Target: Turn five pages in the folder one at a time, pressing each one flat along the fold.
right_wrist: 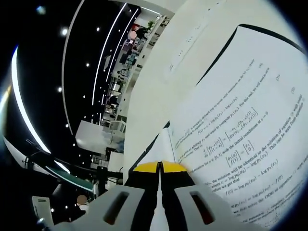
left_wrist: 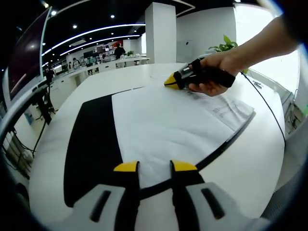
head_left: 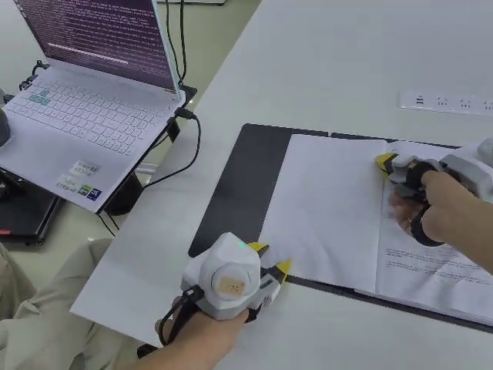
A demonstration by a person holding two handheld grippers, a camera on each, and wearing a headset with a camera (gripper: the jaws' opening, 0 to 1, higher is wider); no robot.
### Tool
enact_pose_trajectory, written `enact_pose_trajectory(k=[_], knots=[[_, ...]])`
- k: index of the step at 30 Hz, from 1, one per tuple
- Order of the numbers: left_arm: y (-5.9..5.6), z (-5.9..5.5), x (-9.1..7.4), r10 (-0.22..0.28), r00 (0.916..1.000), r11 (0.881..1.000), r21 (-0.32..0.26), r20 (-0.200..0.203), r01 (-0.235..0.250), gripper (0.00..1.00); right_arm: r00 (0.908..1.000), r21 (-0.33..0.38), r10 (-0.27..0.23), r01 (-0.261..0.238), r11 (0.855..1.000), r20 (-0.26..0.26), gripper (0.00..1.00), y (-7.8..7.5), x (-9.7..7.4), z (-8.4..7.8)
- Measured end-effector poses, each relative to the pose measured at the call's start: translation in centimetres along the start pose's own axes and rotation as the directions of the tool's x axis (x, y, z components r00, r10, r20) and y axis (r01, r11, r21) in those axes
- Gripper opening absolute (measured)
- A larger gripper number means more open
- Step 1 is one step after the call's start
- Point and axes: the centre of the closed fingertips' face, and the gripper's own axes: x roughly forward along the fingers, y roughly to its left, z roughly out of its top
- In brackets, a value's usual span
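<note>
your left gripper (left_wrist: 154, 167) sits with jaws parted at the near edge of the open folder (left_wrist: 91, 139); far ahead, your right gripper (left_wrist: 175, 80) meets its page (left_wrist: 163, 122).

This is an open-plan office. A long white tabletop (head_left: 347, 54) carries an open laptop (head_left: 92, 85) with lines of text on its screen, a cable (head_left: 187, 142) plugged into its side, and a socket strip (head_left: 447, 102) set flat in the surface. The left gripper view shows a wide hall with a white square column (left_wrist: 160, 31), a dark ceiling with long light strips (left_wrist: 96, 33) and spotlights, rows of desks (left_wrist: 106, 61) with people at them, and a potted plant (left_wrist: 226, 44). The right gripper view shows the same ceiling lines (right_wrist: 103, 62).
</note>
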Motion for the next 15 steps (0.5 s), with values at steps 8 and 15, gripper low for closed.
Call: enact_pose_trajectory(k=[8,15], knots=[[0.0,-0.1,0.0,0.0,1.0,1.0,-0.001,0.007,0.0,0.24,0.9936,0.158,0.013,-0.03,0.987,0.112,0.0,0.0,1.7,2.9],[0.0,-0.1,-0.1,0.001,0.9999,1.0,-0.004,0.014,-0.001,0.24,0.9935,0.2,0.028,-0.05,0.979,0.11,0.0,0.4,2.3,2.7]])
